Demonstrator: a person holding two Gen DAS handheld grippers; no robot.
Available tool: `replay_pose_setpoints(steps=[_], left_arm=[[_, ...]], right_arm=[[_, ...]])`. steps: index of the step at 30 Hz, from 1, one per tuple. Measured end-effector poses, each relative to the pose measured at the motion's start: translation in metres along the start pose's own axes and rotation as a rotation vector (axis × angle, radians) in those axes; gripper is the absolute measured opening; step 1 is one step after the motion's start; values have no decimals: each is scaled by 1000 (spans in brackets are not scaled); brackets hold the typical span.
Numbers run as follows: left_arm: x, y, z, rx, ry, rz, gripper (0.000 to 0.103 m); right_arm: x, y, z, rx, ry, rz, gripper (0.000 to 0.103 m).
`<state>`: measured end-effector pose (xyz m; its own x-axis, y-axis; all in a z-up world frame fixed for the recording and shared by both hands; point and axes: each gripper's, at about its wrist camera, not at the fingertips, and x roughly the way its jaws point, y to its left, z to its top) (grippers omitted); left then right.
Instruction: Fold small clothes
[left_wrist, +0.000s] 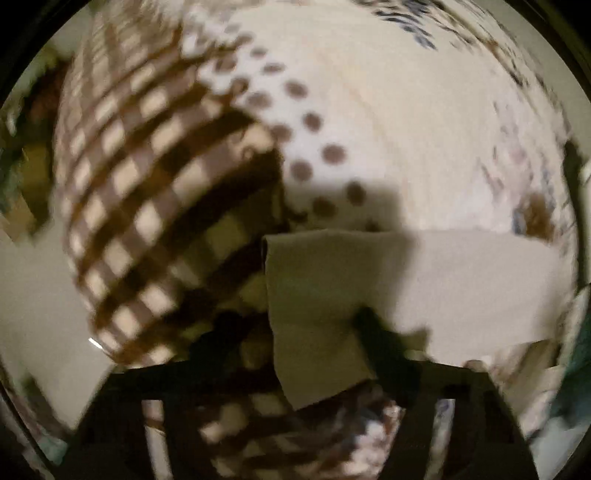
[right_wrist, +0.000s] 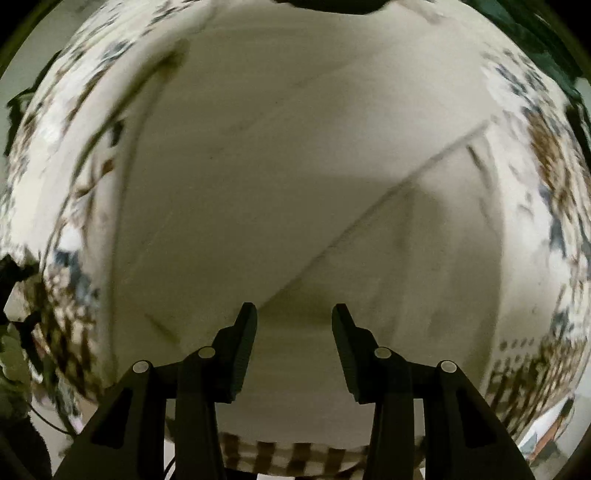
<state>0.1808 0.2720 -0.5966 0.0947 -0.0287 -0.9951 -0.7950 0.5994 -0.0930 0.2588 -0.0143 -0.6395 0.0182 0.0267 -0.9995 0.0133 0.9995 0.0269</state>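
Cloth, a beige piece, hangs pinched in the clenched left gripper just beside the brown checked fabric, seemingly lifted to fold over, while the right gripper hovers released above the pale garment.

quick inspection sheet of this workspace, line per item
surface: bedding with a blurred blue and brown print lies under the clothes; both views are motion-blurred
job's things: plain beige cloth spread flat under the right gripper; a beige fabric edge held up at the left gripper
clutter: brown and cream checked cloth and white cloth with brown dots beside the beige piece
grippers: left gripper shut on the beige fabric edge; right gripper jaws apart, holding nothing, above the cloth
cables: thin dark line at lower left of the right view, possibly a cable; too blurred to confirm
surroundings: dark, blurred edges; nothing identifiable
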Motion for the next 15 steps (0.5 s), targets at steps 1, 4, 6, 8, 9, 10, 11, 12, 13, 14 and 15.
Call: replay_pose_setpoints(steps=[1, 4, 6, 8, 9, 10, 11, 12, 13, 14, 15], left_arm=[[-5, -6, -3, 37, -29, 36, 31], [-30, -18, -13, 97, -114, 103, 7], [-48, -18, -19, 95, -155, 109, 6], [-67, -18, -27, 87, -193, 114, 4], [-78, -17, -32, 85, -218, 117, 1], [-90, -16, -37, 89, -244, 110, 1], [-99, -19, -44, 98, -271, 110, 1], [-112, -24, -54, 111, -301, 108, 1], [-118, -33, -66, 124, -325, 105, 1], [-129, -42, -76, 151, -358, 97, 1], [-133, -48, -78, 172, -377, 92, 1]], right_arm=[[-3, -5, -2, -6, -18, -25, 44], [-11, -20, -10, -17, -68, -73, 44], [-13, -32, -20, -10, -81, -57, 45], [-7, -24, -20, -5, -70, -32, 45], [-3, -30, -16, -10, -61, -18, 45], [-4, -36, -20, -20, -55, -8, 44], [-8, -43, -23, -32, -57, 2, 44], [-11, -49, -26, -41, -68, 15, 44], [-14, -59, -29, -49, -77, 26, 44], [-18, -72, -33, -59, -86, 33, 44], [-18, -79, -35, -63, -91, 36, 44]])
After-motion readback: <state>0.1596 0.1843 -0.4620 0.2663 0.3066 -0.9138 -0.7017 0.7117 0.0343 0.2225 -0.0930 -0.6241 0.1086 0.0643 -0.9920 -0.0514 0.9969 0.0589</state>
